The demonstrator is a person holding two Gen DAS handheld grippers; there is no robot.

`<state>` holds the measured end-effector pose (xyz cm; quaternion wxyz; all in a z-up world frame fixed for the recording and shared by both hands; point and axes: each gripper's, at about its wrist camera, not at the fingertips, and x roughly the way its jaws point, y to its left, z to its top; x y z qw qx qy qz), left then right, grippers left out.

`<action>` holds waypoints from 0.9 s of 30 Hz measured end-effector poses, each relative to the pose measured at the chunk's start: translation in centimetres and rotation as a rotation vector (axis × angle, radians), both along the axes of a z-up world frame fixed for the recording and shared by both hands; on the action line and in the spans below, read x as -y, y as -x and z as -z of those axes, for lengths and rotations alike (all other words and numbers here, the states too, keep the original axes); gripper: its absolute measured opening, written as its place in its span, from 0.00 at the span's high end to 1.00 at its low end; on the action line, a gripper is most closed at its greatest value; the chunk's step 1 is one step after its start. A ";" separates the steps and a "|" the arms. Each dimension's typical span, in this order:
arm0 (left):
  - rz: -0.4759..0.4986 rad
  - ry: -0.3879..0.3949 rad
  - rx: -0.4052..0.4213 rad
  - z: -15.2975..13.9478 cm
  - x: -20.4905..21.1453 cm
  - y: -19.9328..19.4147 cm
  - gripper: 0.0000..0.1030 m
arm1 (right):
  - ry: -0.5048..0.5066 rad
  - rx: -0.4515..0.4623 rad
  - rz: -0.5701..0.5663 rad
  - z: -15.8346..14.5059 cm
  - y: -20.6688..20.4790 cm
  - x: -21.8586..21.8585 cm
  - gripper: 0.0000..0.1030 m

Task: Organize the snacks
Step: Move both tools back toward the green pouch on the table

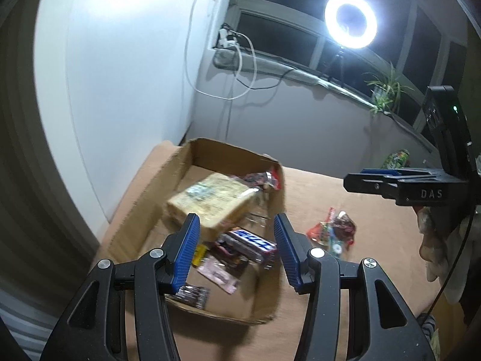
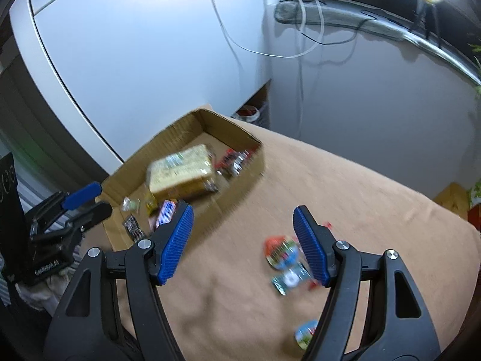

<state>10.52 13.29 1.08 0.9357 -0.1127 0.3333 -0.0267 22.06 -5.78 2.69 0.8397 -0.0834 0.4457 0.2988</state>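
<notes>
Tan cloth (image 2: 345,180) covers the table by a white wall, w/ a lit ring light (image 1: 350,21) on the windowsill behind. On it sits an open cardboard box (image 1: 144,207) holding a bread loaf (image 1: 210,198), a blue candy bar (image 1: 255,240) & other wrapped snacks, while a few loose snack packets (image 2: 284,258) lie on the cloth well to the box's right. Left gripper (image 1: 236,234) hangs over the box w/ blue pads spread & nothing between them; right gripper (image 2: 243,234) hangs above the cloth near the loose packets, also spread wide & holding nothing.
</notes>
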 end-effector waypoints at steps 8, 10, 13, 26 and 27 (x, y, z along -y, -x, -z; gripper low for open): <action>0.073 0.013 -0.004 0.2 3.8 0.1 0.51 | 0.016 -0.020 0.080 1.4 1.9 6.7 0.30; 0.094 0.019 -0.009 0.5 4.9 0.0 0.51 | 0.036 -0.022 0.093 2.2 2.3 8.0 0.30; 0.126 0.030 -0.021 0.9 6.5 -0.2 0.51 | 0.055 -0.037 0.104 3.5 2.9 9.8 0.30; 0.222 0.030 -0.088 3.5 12.8 -2.3 0.51 | 0.071 -0.107 0.098 8.1 4.7 12.5 0.30; 0.224 0.030 -0.093 3.8 13.0 -2.4 0.51 | 0.077 -0.111 0.094 8.5 4.8 12.6 0.30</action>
